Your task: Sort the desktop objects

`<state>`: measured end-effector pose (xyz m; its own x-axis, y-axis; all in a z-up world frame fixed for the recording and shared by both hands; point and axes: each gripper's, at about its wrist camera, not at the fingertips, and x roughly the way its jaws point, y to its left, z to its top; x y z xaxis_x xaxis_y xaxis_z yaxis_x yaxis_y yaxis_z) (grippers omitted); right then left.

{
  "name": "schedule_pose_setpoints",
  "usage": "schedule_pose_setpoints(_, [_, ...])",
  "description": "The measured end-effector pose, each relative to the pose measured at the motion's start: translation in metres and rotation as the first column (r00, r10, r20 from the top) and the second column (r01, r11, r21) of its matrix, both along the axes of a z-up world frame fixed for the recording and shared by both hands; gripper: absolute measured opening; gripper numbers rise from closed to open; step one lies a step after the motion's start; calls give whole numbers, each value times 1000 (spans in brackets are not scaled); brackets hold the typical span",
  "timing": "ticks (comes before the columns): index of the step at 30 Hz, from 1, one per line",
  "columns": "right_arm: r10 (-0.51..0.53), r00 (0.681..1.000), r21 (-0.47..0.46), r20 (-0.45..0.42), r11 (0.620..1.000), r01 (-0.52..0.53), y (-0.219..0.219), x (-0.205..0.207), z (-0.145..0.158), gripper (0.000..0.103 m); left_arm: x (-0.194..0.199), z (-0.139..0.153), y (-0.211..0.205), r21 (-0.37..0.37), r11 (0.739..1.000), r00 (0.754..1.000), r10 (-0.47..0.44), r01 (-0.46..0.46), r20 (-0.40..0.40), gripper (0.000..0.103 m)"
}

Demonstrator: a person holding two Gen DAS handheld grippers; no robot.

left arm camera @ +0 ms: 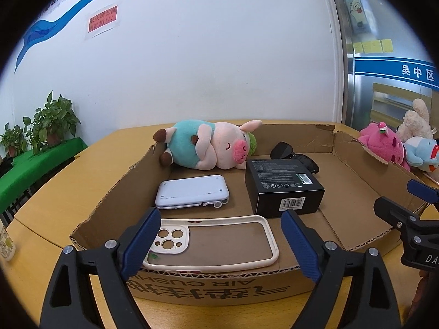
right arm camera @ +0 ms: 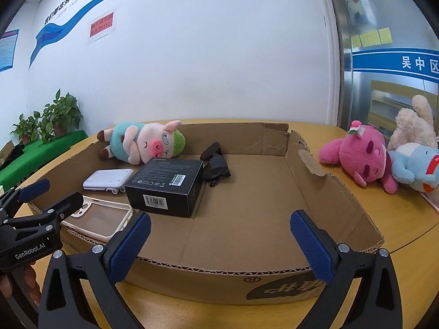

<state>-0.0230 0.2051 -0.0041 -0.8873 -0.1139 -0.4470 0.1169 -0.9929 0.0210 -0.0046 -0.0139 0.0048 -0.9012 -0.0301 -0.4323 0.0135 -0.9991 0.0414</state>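
A shallow cardboard tray (left arm camera: pixel 354 175) (right arm camera: pixel 315 192) sits on the wooden table. In it lie a pig plush (left arm camera: pixel 208 145) (right arm camera: pixel 142 144), a black box (left arm camera: pixel 282 189) (right arm camera: pixel 167 189), a white device (left arm camera: pixel 192 192) (right arm camera: pixel 108 180), a cream phone case (left arm camera: pixel 216 244) (right arm camera: pixel 98 216) and dark sunglasses (left arm camera: pixel 293 156) (right arm camera: pixel 216 161). My left gripper (left arm camera: pixel 221 220) (right arm camera: pixel 52 189) is open and empty over the tray's near left edge, above the phone case. My right gripper (right arm camera: pixel 221 222) (left arm camera: pixel 400 194) is open and empty over the tray's near edge.
A pink plush (right arm camera: pixel 359 159) (left arm camera: pixel 384 142), a blue plush (right arm camera: pixel 417 167) (left arm camera: pixel 422 153) and a beige plush (right arm camera: pixel 414 123) (left arm camera: pixel 415 120) lie on the table right of the tray. Potted plants (left arm camera: pixel 52 120) stand at far left. A white wall is behind.
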Motion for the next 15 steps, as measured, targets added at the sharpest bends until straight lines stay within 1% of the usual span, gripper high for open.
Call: schedule_pose_setpoints(15, [1, 1000, -2, 0, 1000, -1, 0, 0, 0, 103, 0, 0, 0, 3, 1000, 1000, -2, 2, 2, 90])
